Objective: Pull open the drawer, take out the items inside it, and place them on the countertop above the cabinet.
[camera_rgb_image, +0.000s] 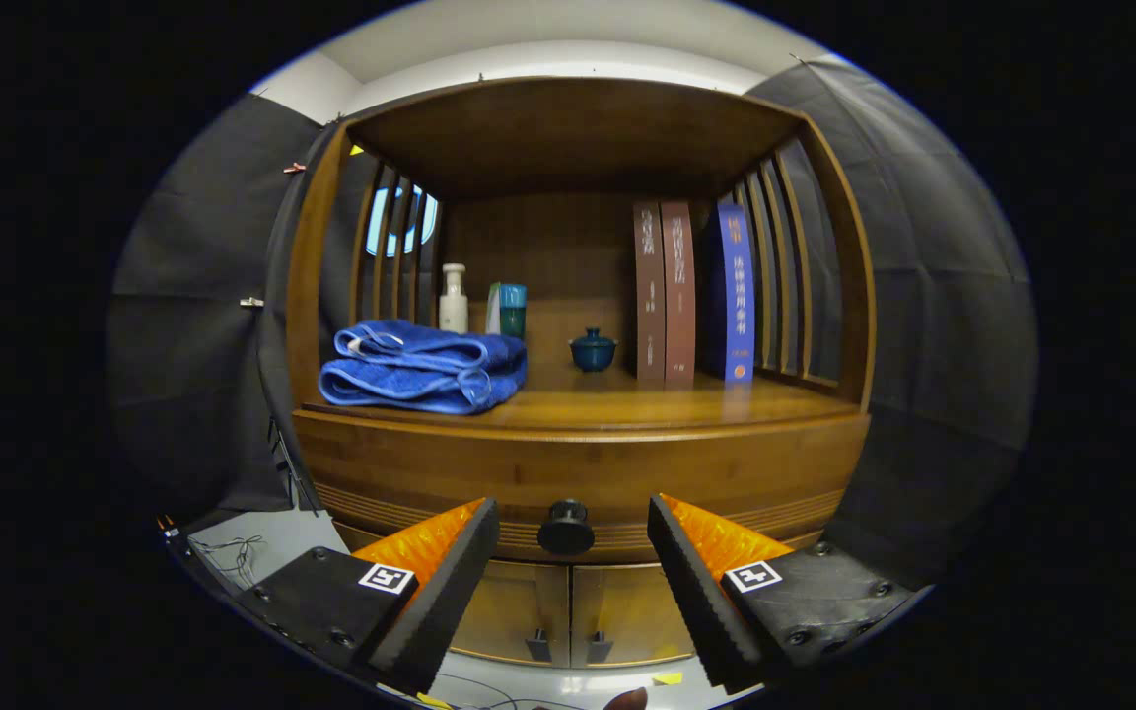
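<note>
Drawer (583, 483) is fully closed, contents hidden behind its front. Its dark round knob (566, 527) sits between the fingers of the tongs (573, 528), just ahead, not touched; tongs spread wide, holding nothing. Below the drawer, two small cabinet doors (568, 611) with dark pulls, partly cut off by the fingers. Book spine text too small to make out.

On the tabletop (627, 404) above the drawer: folded blue towel (422, 365), soft terry with a lighter edge, at the left front. Behind it a white pump-style bottle (453, 299) and a teal cup (511, 309), lower parts blocked by the towel. Small dark-teal lidded bowl (593, 350) near the middle. Two brown books (665, 291) and a blue book (734, 293) stand upright at the right rear. Cabinet is glossy brown wood, slatted side panels, grooved banding on the drawer front. Loose wires (233, 552) on the floor at left.
</note>
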The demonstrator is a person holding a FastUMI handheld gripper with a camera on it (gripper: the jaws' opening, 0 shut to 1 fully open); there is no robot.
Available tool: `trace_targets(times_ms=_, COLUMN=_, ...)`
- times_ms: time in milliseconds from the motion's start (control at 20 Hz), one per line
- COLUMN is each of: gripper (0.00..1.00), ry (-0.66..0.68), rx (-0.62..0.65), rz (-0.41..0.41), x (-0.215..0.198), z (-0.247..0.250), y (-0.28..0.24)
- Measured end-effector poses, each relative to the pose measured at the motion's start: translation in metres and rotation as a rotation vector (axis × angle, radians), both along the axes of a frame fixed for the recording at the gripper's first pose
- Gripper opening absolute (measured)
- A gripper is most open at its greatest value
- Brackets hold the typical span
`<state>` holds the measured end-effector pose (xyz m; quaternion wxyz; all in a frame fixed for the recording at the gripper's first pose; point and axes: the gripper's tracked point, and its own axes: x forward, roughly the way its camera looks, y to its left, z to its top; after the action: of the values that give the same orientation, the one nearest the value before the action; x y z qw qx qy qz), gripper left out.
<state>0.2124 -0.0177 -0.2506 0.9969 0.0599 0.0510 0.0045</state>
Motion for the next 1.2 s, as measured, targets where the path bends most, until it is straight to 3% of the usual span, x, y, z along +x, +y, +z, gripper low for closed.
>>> trace_targets(times_ms=200, gripper=0.95, ry=0.057, rx=0.030, rz=0.021, x=0.030, z=-0.032, y=0.011)
trace_targets(times_ms=350, gripper=0.59, ry=0.066, rx=-0.002, rz=-0.004, x=0.044, z=-0.037, y=0.008)
trace_targets(times_ms=500, gripper=0.53, ry=0.046, rx=0.031, rz=0.005, x=0.052, z=-0.038, y=0.010)
trace_targets(times_ms=650, gripper=0.28, ry=0.043, rx=-0.012, rz=0.016, x=0.046, z=-0.031, y=0.008)
trace_targets(times_ms=850, gripper=0.28, ry=0.076, rx=-0.021, rz=0.021, x=0.040, z=-0.040, y=0.007)
trace_targets(times_ms=1200, gripper=0.28, ry=0.075, rx=-0.001, rz=0.016, x=-0.015, z=-0.039, y=0.007)
